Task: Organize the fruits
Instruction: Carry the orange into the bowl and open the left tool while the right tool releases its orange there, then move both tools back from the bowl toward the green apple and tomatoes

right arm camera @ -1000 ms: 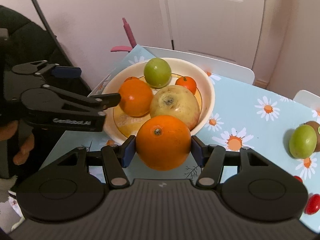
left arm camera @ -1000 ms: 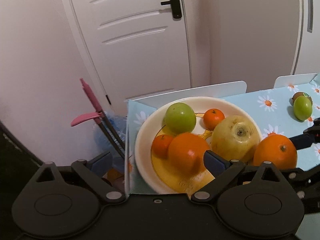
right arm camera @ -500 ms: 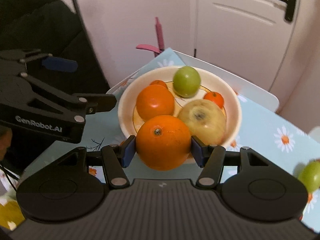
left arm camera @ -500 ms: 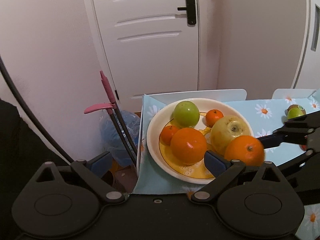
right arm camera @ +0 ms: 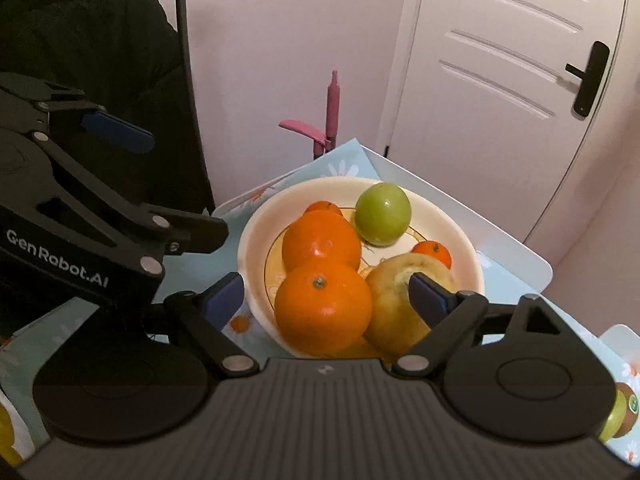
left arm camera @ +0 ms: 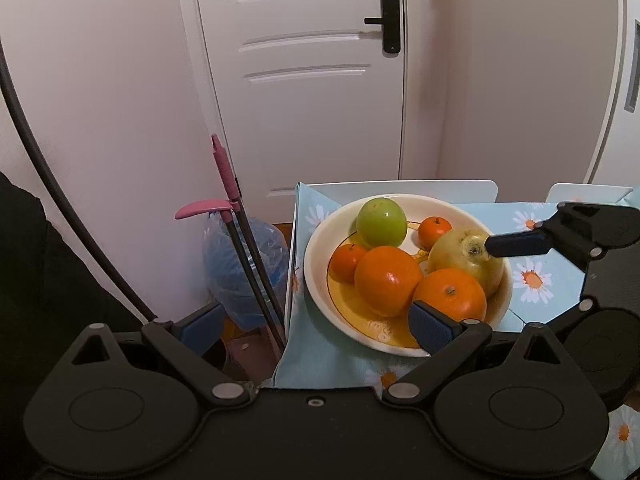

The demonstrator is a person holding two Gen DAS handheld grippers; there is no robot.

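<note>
A cream bowl [left arm camera: 320, 280] [right arm camera: 252, 240] on the daisy tablecloth holds two large oranges, two small tangerines, a green apple [left arm camera: 382, 222] [right arm camera: 383, 214] and a yellow pear-like fruit [left arm camera: 464, 258] [right arm camera: 394, 312]. The near orange [right arm camera: 323, 307] [left arm camera: 450, 299] lies in the bowl between the spread fingers of my right gripper [right arm camera: 326, 298], which is open. My left gripper [left arm camera: 316, 324] is open and empty, held off the table's left edge near the bowl.
A green fruit and a kiwi [right arm camera: 618, 416] lie on the cloth at the right. A pink-handled broom and dustpan [left arm camera: 228, 200] and a blue bag [left arm camera: 244, 264] stand by the wall left of the table. A white door [left arm camera: 304, 72] is behind.
My right gripper carried the orange over the bowl and opened, leaving the orange in it. My left gripper drew back and to the left.
</note>
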